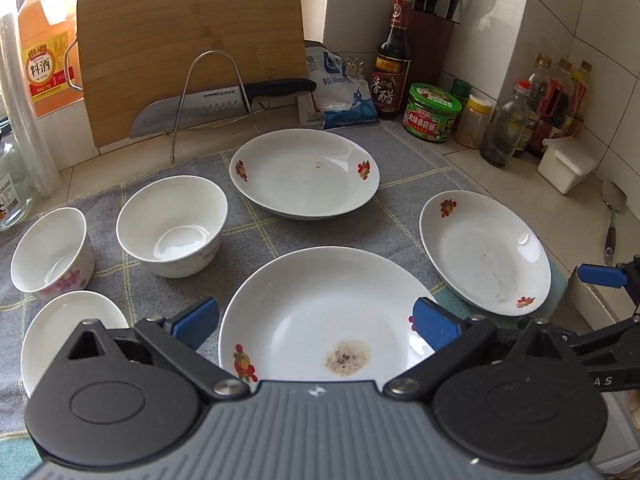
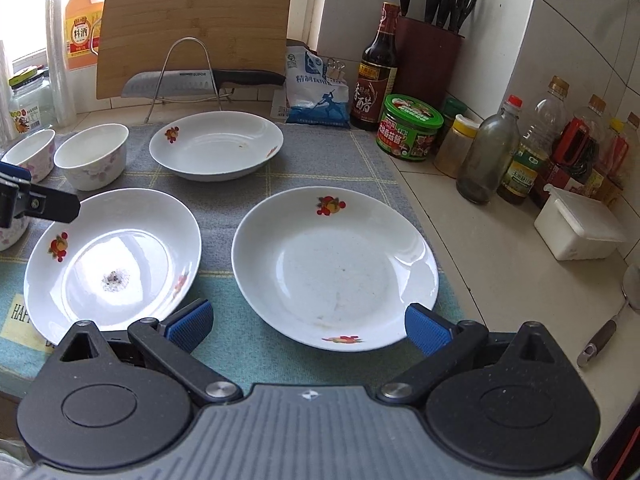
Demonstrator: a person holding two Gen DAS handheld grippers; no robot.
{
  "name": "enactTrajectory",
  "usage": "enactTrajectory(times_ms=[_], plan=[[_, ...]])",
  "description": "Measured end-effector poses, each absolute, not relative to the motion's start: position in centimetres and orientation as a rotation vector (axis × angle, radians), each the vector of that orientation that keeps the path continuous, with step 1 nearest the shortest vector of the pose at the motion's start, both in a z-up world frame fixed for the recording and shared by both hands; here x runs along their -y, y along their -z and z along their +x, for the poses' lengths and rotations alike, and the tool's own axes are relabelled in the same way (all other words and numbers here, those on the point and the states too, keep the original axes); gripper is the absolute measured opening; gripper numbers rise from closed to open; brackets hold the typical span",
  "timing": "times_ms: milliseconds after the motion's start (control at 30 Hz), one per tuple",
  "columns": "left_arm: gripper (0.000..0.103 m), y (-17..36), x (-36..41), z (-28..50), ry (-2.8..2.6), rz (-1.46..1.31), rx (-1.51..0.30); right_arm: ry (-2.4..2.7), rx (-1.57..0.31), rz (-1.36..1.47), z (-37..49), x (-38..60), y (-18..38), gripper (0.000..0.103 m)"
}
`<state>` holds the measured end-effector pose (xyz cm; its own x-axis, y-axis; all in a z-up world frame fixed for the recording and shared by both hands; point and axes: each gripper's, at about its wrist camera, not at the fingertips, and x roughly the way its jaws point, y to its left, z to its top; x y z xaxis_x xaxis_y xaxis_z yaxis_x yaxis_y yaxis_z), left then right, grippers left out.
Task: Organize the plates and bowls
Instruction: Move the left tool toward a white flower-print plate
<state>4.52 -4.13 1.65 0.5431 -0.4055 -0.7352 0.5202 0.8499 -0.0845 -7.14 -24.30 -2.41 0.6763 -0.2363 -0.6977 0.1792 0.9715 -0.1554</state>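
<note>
1. At the left edge of the grey checked cloth [image 1: 328, 236]: two white bowls side by side, a flowered bowl [image 1: 50, 254] outermost and a plain bowl [image 1: 172, 226] just beside it, both upright; nearer, at the cloth's near-left corner, a third white dish [image 1: 66, 332], partly hidden behind the gripper body.
2. Over the near edge, left of centre: left gripper [image 1: 316, 324], blue pads spread wide, holding nothing, straddling the near rim of a stained plate [image 1: 320, 320] with a brown speckled patch in its well.
3. Toward the far edge, centre: far plate [image 1: 304, 172], fruit motifs on its rim, apart from the others.
4. Behind the cloth, against the wall: bamboo board [image 1: 192, 40] upright, knife [image 1: 224, 100] lying across a wire rack [image 1: 212, 92].
5. Near the right edge: right plate [image 2: 334, 266], faintly smeared, lying flat; right gripper [image 2: 308, 326] hovering at its near rim, fingers wide apart, empty.
6. On the worktop's right side: bottles [image 2: 492, 152], green-lidded jar [image 2: 412, 128], white box [image 2: 576, 228].
</note>
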Motion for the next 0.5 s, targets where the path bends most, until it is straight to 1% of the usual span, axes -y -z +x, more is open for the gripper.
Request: enactTrajectory(times_ms=[333, 500], plan=[[0.102, -1.0, 9.8, 5.8, 0.623, 0.207, -0.818, 0.192, -0.866, -0.054, -6.9, 29.1, 6.0, 0.103], [0.102, -0.7, 12.0, 6.6, 0.664, 0.201, -0.869, 0.141, -0.840, -0.029, -6.4, 30.4, 6.9, 0.103]])
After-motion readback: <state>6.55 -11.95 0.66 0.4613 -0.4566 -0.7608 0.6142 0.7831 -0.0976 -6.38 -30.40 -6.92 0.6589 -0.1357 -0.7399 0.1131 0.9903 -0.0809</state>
